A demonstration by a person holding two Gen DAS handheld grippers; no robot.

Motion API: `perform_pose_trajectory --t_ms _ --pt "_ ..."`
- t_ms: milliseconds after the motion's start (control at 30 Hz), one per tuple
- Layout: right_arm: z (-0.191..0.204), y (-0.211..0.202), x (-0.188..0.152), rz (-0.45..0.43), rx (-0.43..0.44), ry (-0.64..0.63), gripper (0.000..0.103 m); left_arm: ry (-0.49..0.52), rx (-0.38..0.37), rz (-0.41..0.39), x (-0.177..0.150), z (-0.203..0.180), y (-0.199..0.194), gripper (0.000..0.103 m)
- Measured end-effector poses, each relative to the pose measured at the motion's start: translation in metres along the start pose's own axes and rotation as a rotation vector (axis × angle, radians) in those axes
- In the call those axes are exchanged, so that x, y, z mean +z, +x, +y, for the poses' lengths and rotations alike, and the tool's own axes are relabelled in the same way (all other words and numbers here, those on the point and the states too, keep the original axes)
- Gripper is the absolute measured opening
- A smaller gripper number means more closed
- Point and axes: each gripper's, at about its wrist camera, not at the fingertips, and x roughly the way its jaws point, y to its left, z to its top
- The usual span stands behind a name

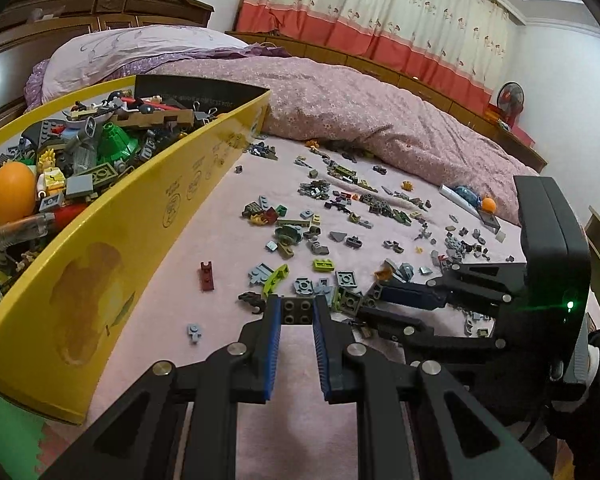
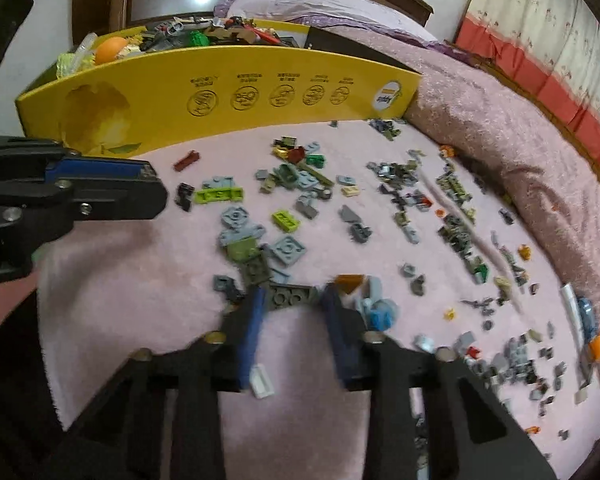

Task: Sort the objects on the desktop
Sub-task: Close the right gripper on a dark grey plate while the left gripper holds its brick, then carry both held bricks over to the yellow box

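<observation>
The left gripper (image 1: 297, 312) is clamping a small dark studded brick (image 1: 297, 311), the yellow cardboard box (image 1: 148, 240) lying leftward; the right gripper (image 2: 290, 300) is gaping around a dark grey plate (image 2: 290, 295).

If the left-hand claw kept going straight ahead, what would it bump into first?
Probably the grey toy pieces just beyond the dark brick that the left gripper holds, then more scattered pieces on the pink bedcover. Depth is hard to judge.

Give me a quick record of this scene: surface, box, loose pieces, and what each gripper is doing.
surface: pink blanket
box: yellow box, full of bricks, at left
loose pieces: small bricks scattered on blanket
left gripper: shut on a dark brick
right gripper: open around a grey plate, not yet closed
</observation>
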Motion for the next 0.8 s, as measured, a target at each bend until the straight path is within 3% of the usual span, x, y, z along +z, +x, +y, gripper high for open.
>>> perform_pose_trajectory --t_ms 800 --pt "0.012 -0.072 -0.015 -0.136 0.003 0.213 0.022 0.027 0.006 -0.090 0.008 -0.010 -0.046 0.016"
